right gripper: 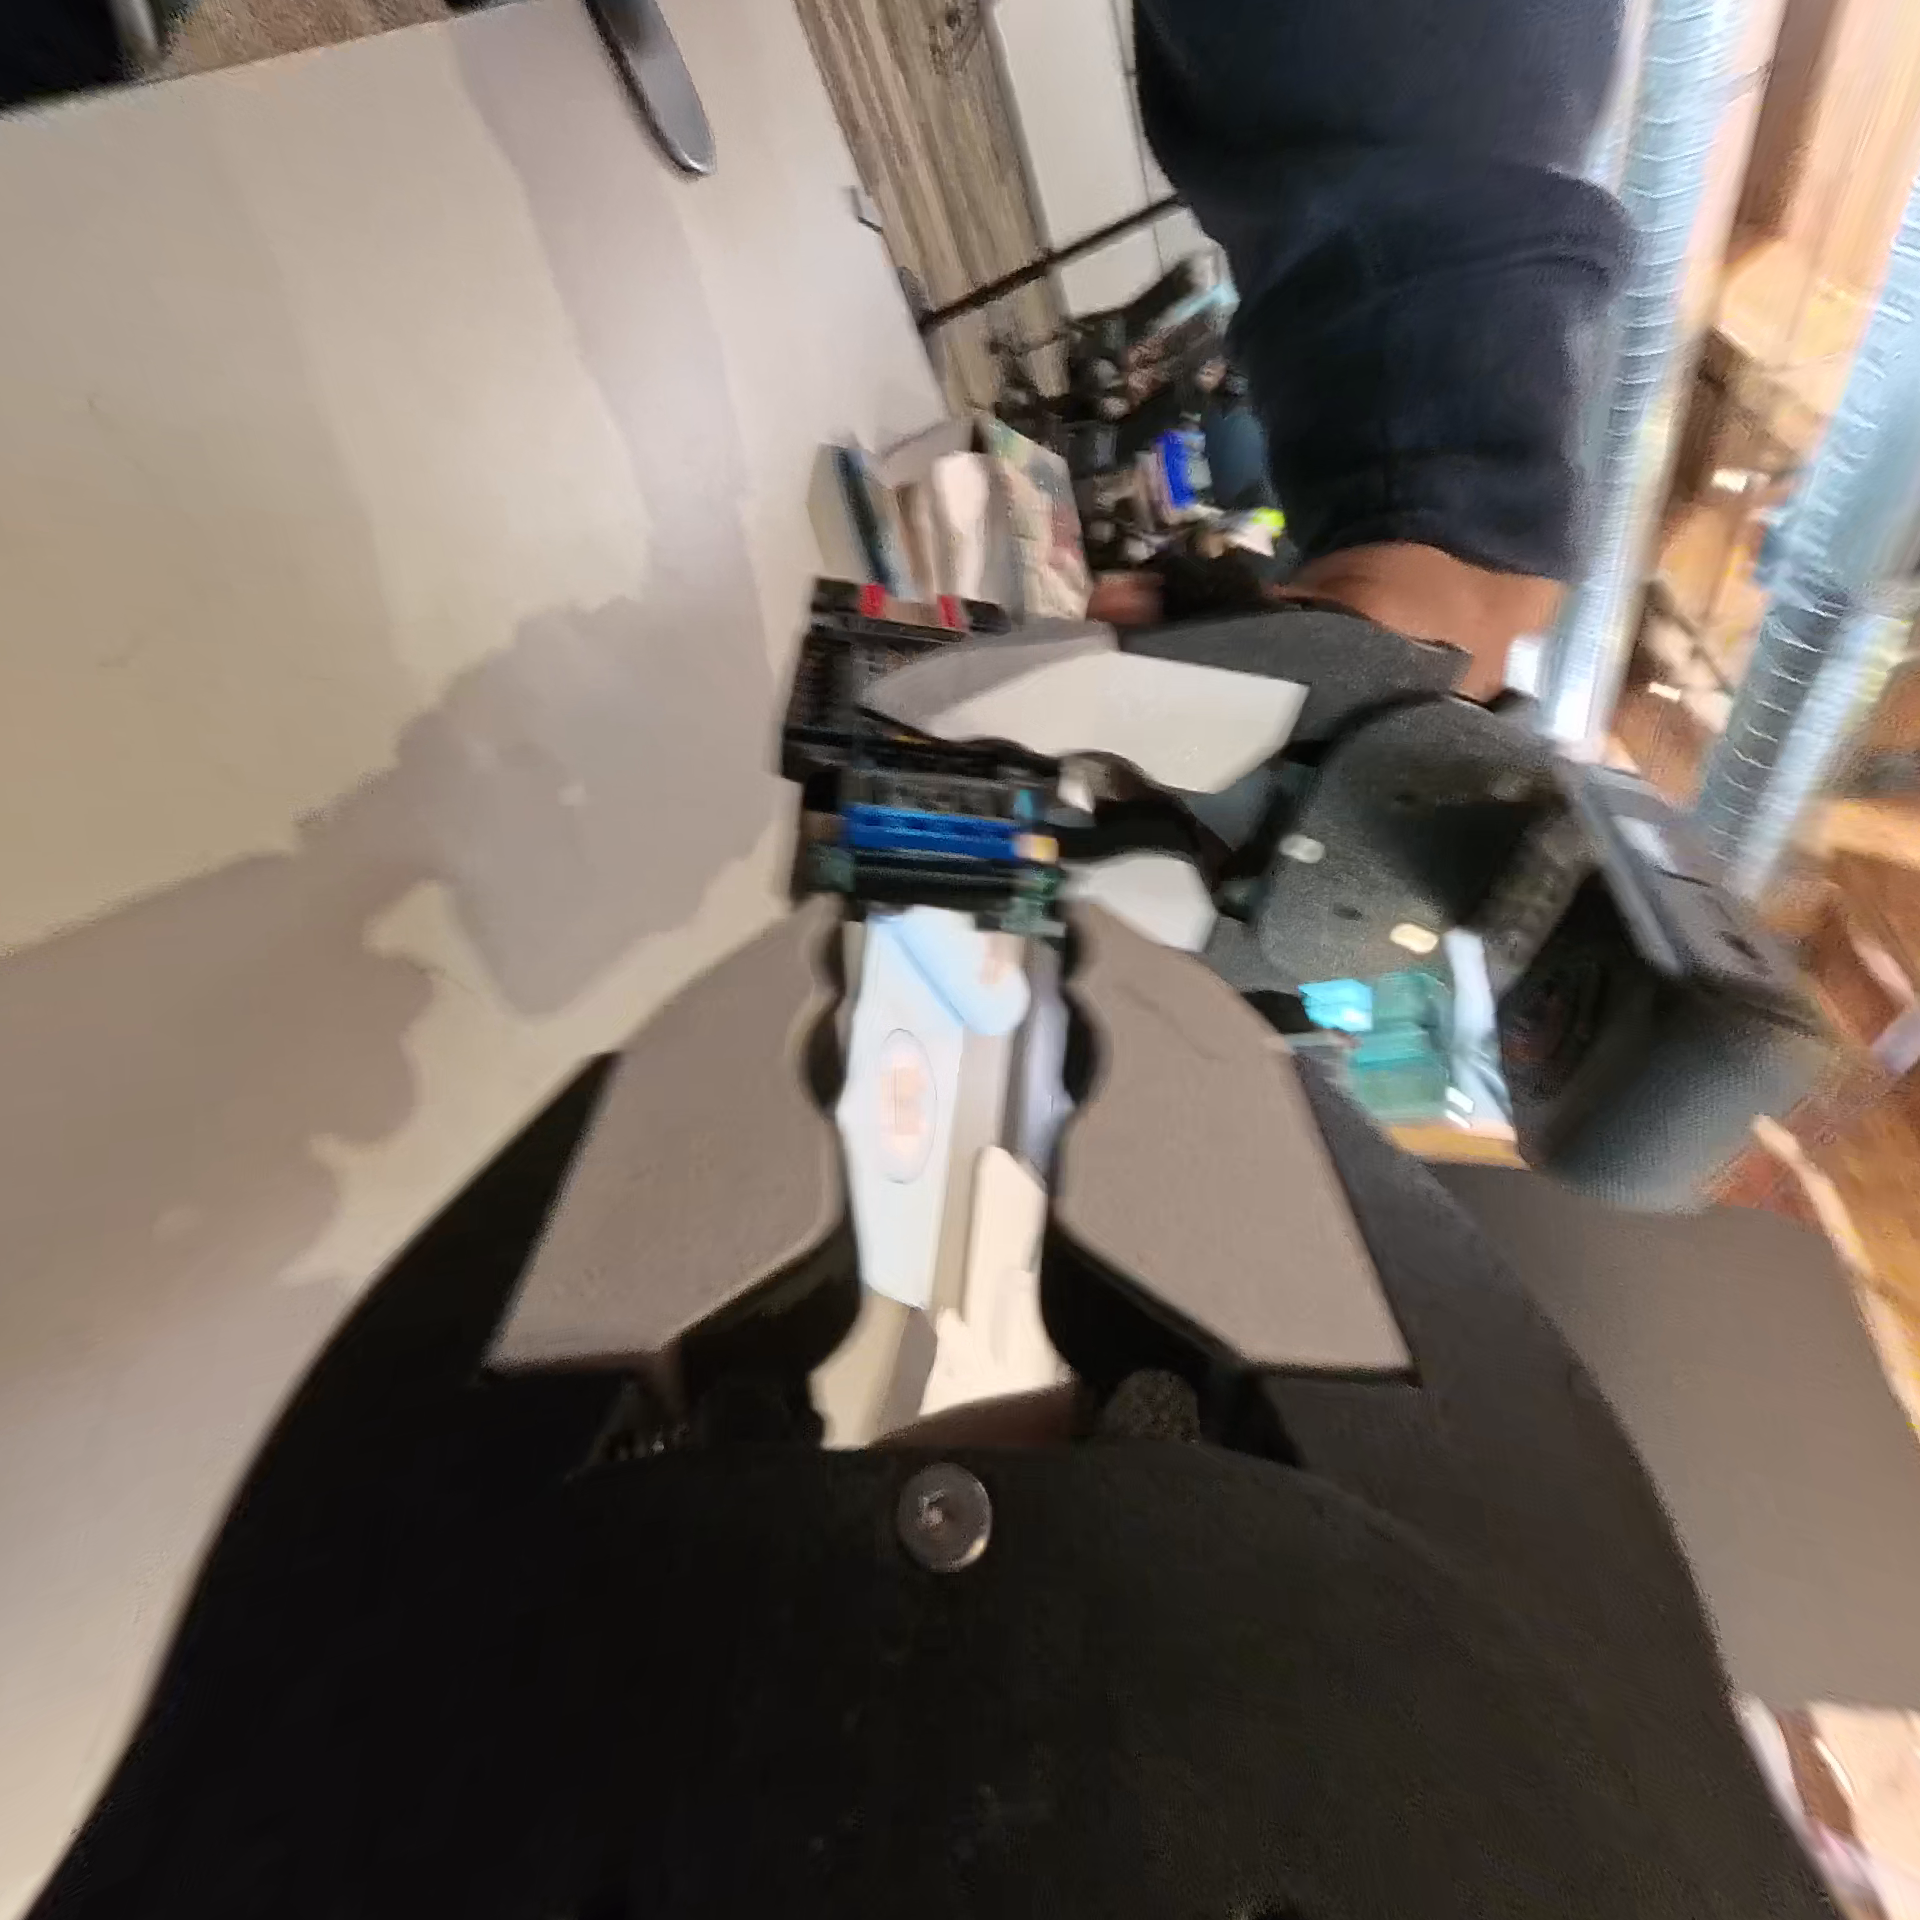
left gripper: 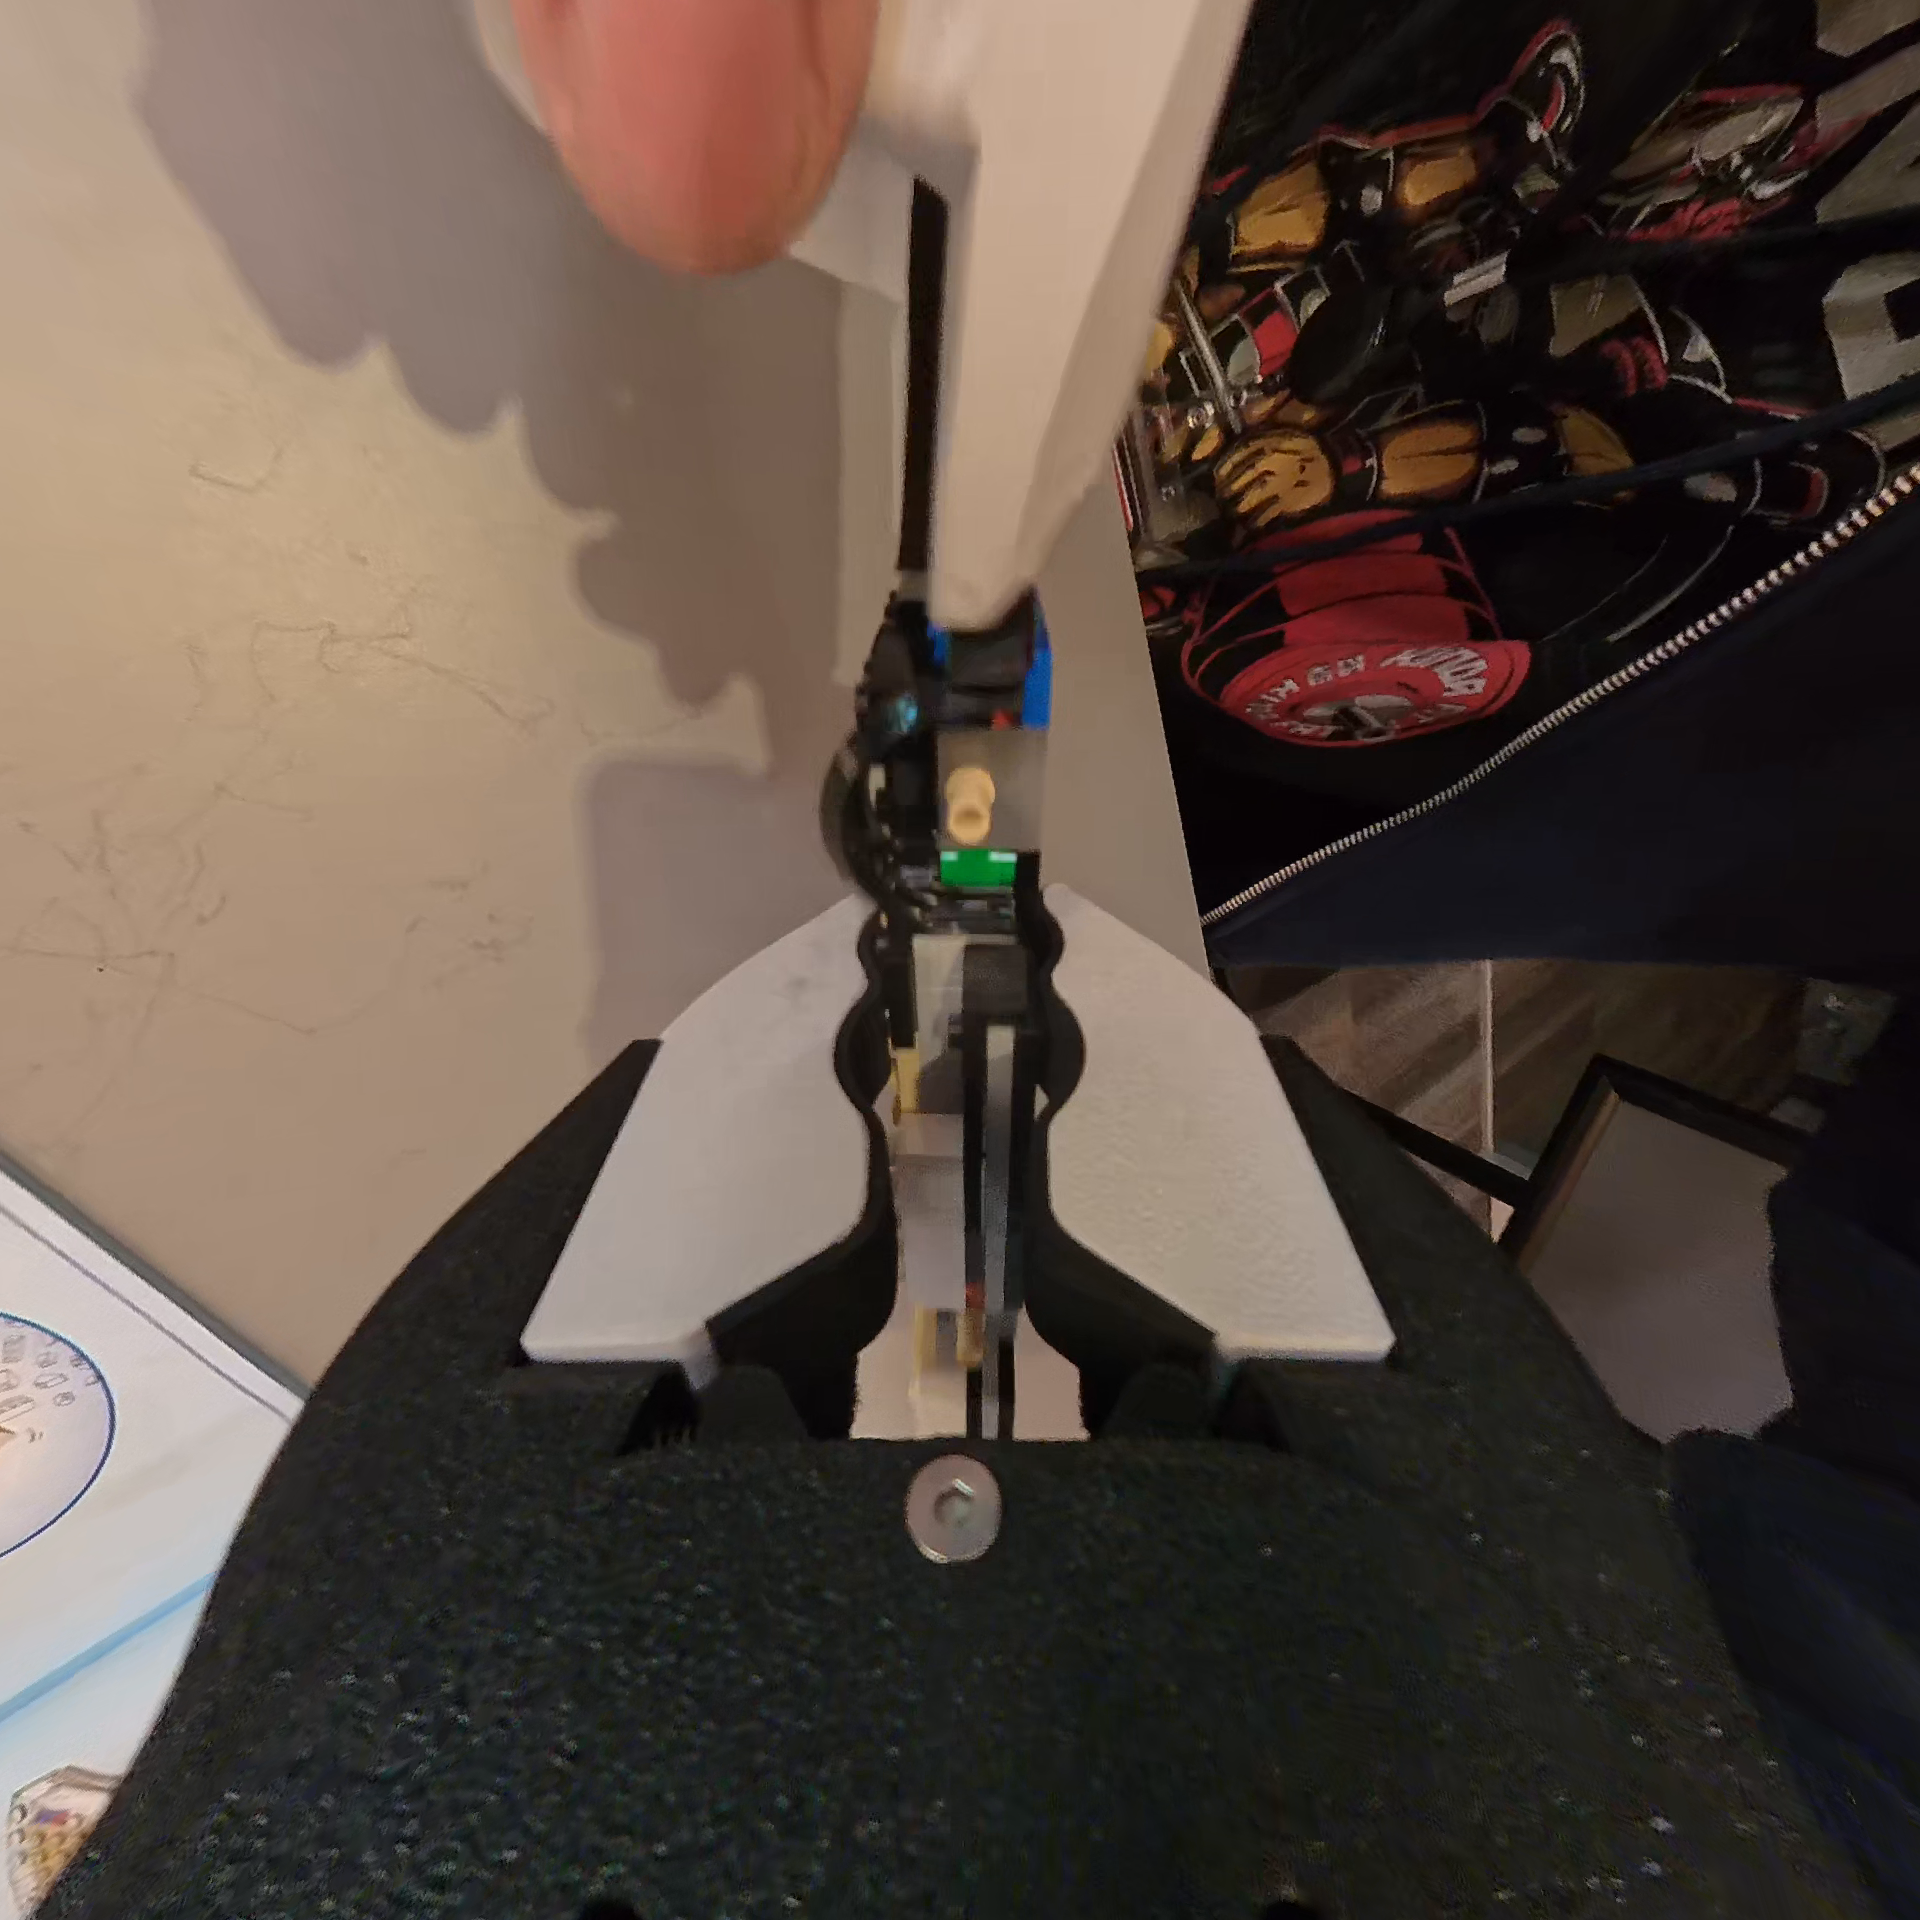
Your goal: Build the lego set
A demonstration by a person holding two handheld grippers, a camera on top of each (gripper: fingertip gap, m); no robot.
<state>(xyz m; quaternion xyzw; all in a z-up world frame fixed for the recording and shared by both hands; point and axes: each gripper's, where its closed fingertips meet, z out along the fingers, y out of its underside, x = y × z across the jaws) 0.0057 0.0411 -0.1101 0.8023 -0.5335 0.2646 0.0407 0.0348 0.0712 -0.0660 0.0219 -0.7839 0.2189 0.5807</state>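
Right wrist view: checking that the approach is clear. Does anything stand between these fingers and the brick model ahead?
Nothing visible does. The brick model sits just beyond the tips of the right gripper, with nothing between them. The left gripper grips it from the picture's right.

surface: pale table (left gripper: 260,727) | on it: white printed box (left gripper: 94,1455)

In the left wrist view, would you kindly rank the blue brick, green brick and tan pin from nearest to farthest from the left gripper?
1. Green brick, just past the left gripper tips.
2. Tan pin, above it.
3. Blue brick, topmost.
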